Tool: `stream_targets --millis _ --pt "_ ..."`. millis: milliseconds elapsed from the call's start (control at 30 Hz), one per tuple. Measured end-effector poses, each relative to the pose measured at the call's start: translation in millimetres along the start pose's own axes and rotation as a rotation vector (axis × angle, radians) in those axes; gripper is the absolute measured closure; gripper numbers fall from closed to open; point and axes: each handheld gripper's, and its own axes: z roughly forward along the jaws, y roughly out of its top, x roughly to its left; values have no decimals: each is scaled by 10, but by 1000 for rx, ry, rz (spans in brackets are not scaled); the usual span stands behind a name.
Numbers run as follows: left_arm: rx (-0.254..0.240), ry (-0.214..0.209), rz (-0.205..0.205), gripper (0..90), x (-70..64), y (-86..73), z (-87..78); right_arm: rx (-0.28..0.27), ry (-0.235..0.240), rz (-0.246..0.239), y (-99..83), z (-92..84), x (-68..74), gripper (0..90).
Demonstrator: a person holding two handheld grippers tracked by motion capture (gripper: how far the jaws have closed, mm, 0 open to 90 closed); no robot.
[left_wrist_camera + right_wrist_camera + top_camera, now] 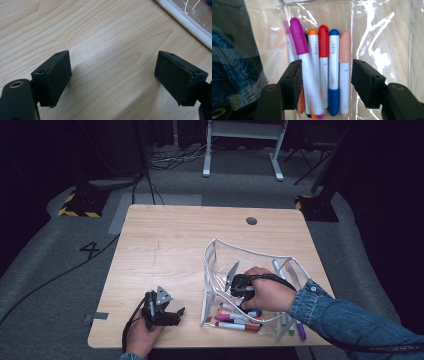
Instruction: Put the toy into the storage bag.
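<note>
A clear plastic pouch (pixel 216 251) with white edging lies open on the right half of the wooden table (pixel 165 245). Several markers (pixel 238 319) lie side by side in it: magenta (pixel 299 42), orange (pixel 313 50), red (pixel 323 45), blue (pixel 334 50) and peach (pixel 344 50). My right gripper (pixel 325 67) reaches into the pouch just above them, its jaws apart on either side of the row and not pressing on any marker. My left gripper (pixel 175 312) rests near the table's front edge, open over bare wood (pixel 112 62), with the pouch's white edge (pixel 185 20) off to its right.
A purple marker (pixel 301 330) and a pale pen (pixel 276 266) lie by the pouch's right side. A round cable hole (pixel 251 220) sits at the table's far edge. Cables and a white desk frame (pixel 240 135) stand on the floor beyond.
</note>
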Motion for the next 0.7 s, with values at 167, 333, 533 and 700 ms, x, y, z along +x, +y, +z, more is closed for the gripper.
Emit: stream_targets --millis 167,333,533,700 --pt "0 0 0 143 0 0 0 -82 11 75 -44 -153 -5 371" --pt "-1 -2 -7 144 -5 -2 2 -190 -33 88 -91 -437 -17 342" --pt "1 0 1 144 1 0 -1 -324 -99 138 -271 -895 -65 334" --pt "3 0 4 144 2 0 -2 -391 -159 197 -534 -1229 -139 339"
